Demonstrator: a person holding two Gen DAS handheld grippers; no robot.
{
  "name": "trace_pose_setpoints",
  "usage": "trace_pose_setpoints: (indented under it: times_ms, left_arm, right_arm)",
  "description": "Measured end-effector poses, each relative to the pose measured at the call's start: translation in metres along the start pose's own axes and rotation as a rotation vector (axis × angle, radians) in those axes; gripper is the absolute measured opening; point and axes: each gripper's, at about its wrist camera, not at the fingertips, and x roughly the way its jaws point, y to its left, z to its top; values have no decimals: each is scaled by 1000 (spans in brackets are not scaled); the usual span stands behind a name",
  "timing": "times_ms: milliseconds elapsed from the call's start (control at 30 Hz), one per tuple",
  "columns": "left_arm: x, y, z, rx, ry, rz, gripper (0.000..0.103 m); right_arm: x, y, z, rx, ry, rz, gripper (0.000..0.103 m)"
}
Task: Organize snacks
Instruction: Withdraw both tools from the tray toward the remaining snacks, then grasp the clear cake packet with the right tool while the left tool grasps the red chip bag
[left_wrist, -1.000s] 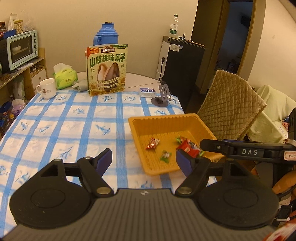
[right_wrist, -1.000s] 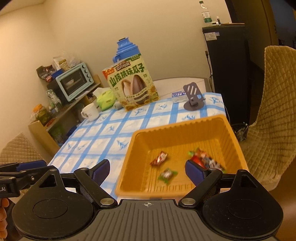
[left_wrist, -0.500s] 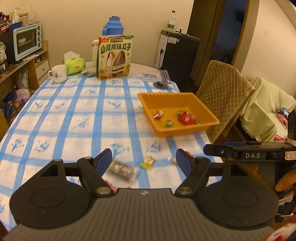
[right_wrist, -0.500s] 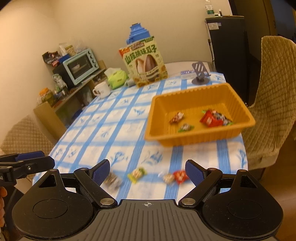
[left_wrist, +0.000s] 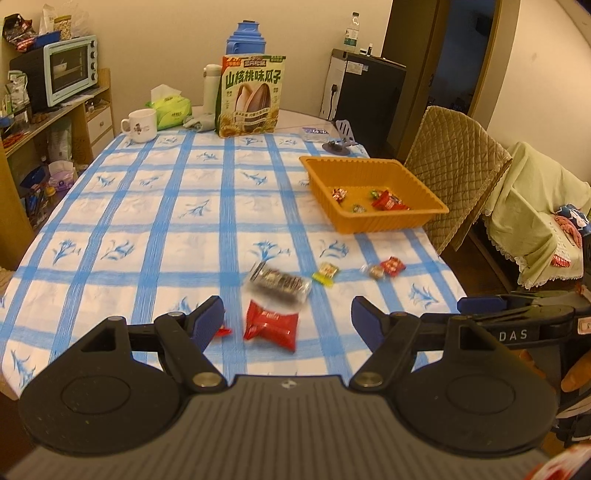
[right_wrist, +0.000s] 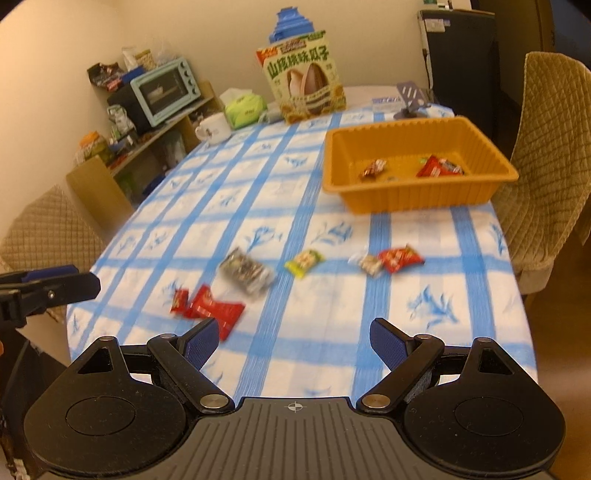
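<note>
L tongs (left_wrist: 287, 317): we see them spread wide, nothing held, above the near edge of the surface (left_wrist: 147, 206).
R tongs (right_wrist: 294, 338): also spread, holding nothing.
Tray: orange tray (left_wrist: 424, 218) sits at far right of surface w/ approx. 4 wrapped candies inside.
Loose snacks: red packet (left_wrist: 271, 325) between L tongs' tips; dark clear-wrapped pack (left_wrist: 279, 284) just behind it; yellow-green candy (left_wrist: 325, 274) and small red candy (left_wrist: 392, 266) farther right, well apart from tray.
Backdrop: sunflower seed bag (left_wrist: 252, 96) stands upright at far end.

snack packets (left_wrist: 271, 324) lie on the checked tablecloth (left_wrist: 155, 221) near an orange tray (left_wrist: 388, 221).
</note>
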Motion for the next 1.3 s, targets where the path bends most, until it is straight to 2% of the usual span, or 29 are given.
trace_pose_setpoints:
  times_ms: [333, 700, 733, 767, 900, 1067, 1300]
  left_arm:
    - [5, 11, -26, -33, 46, 42, 73]
    - [20, 19, -36, -96, 66, 141, 70]
    - [23, 20, -35, -104, 70, 151, 68]
    - [26, 20, -35, -113, 74, 160, 68]
    - [37, 18, -31, -139, 81, 192, 67]
    - [51, 14, -26, -164, 89, 231, 66]
    - [61, 13, -21, -210, 100, 287, 66]
  right_arm:
    - [11, 10, -21, -83, 40, -36, 88]
    - [36, -27, -6, -113, 53, -41, 87]
    - [38, -31, -3, -119, 48, -38, 85]
    - [40, -36, 0, -125, 46, -32, 78]
    - [51, -53, 13, -160, 46, -16, 63]
    - [73, -69, 29, -240, 49, -9, 48]
    - [105, -80, 47, -365, 59, 19, 36]
